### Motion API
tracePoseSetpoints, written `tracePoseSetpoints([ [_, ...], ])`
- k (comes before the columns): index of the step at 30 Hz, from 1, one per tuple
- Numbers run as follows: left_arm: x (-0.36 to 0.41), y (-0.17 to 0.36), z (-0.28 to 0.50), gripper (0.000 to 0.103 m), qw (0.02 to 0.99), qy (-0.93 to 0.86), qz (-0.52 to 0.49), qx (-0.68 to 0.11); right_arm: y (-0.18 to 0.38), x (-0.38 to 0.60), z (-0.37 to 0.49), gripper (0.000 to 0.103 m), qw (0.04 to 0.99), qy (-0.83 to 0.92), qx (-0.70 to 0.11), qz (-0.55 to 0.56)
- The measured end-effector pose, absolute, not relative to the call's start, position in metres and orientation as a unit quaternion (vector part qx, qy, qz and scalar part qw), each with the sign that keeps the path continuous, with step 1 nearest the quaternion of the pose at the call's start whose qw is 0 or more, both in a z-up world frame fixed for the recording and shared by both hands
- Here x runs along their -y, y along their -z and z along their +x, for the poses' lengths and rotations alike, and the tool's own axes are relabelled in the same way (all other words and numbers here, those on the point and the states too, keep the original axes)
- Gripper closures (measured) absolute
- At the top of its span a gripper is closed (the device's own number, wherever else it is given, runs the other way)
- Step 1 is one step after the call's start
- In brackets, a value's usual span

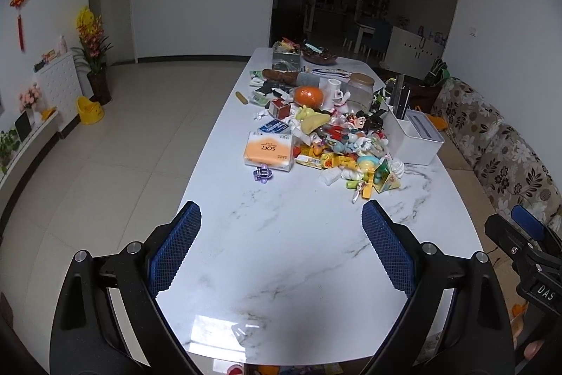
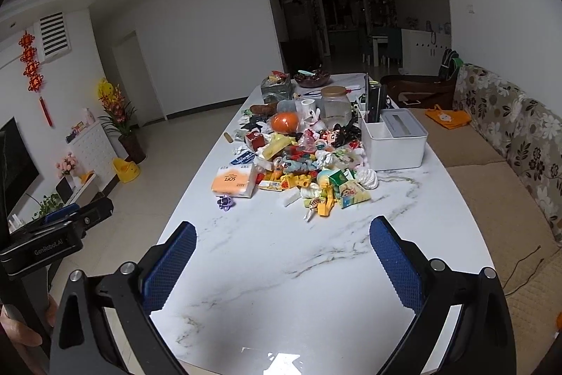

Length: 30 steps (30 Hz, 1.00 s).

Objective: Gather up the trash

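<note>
Both grippers hover over the bare near end of the marble table, each with its jaws wide apart and nothing between them: the left gripper and the right gripper sit side by side, aimed down the table's length.

The trash is a mixed pile in the table's middle, leaning toward the right edge: wrappers, crumpled tissues, small toys and packets heaped together. A tissue pack lies at the pile's left side, a purple clip just in front of it, and a white bin stands touching the pile's right side, near the right edge.

As I judge it, the step in hand is an approach. Whether some trash already sits in the bin cannot be told. Any pick calls for reaching forward to the pile's near fringe, where a crumpled tissue lies loose.
</note>
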State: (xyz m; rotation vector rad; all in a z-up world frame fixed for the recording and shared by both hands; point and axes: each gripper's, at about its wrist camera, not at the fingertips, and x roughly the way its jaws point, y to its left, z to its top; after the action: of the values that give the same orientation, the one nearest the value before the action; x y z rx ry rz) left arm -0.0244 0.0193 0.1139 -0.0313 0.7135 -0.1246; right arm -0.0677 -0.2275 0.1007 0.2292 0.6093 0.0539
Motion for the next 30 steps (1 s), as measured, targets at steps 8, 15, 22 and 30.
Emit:
tracePoseSetpoints([
  [8, -0.028, -0.111, -0.024, 0.012, 0.933, 0.03, -0.016, -0.357, -0.098, 0.23, -0.06, 0.006, 0.947, -0.034, -0.301, 0.105],
  [15, -0.029, -0.113, -0.025, 0.012, 0.934, 0.026, -0.012, -0.355, -0.095, 0.237, -0.057, 0.005, 0.947, -0.03, -0.302, 0.108],
  [22, -0.025, -0.114, -0.027, 0.012, 0.934, 0.033, -0.009, -0.354, -0.092, 0.238, -0.061, 0.005, 0.945, -0.024, -0.308, 0.104],
  [30, -0.02, -0.111, -0.028, 0.012, 0.933, 0.039, -0.001, -0.358, -0.087, 0.237, -0.063, 0.005, 0.941, -0.016, -0.322, 0.102],
])
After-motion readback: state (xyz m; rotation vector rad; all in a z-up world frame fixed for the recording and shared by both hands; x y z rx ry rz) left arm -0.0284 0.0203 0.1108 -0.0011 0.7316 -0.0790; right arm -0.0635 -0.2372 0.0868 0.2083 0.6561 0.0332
